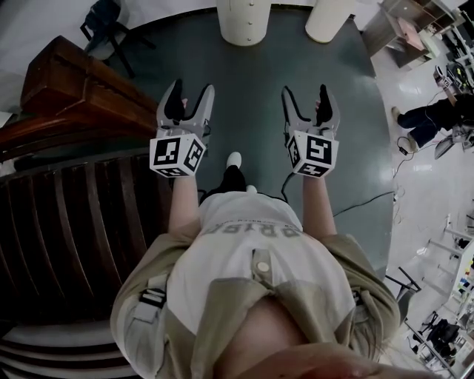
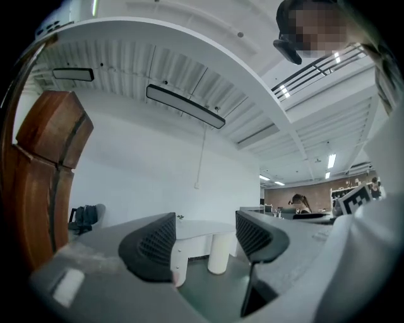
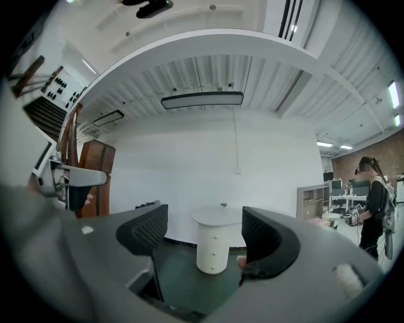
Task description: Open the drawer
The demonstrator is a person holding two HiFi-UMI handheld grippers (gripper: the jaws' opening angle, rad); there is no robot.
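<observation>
A white round cabinet point(image 3: 213, 243) with three small knobs down its front, one per drawer, stands on the dark green floor straight ahead in the right gripper view. In the head view two white cylinders point(image 1: 243, 21) point(image 1: 328, 18) stand at the far edge of the floor; I cannot tell which is the cabinet. Both grippers are held out over the floor, well short of them. My left gripper point(image 1: 191, 92) point(image 2: 205, 236) is open and empty. My right gripper point(image 1: 304, 95) point(image 3: 205, 233) is open and empty too.
Brown wooden furniture point(image 1: 67, 81) and a dark slatted wooden surface point(image 1: 74, 222) fill the left side. A black chair point(image 1: 104, 22) stands at the far left. A cable point(image 1: 363, 200) crosses the floor on the right. Another person point(image 1: 429, 118) stands further right.
</observation>
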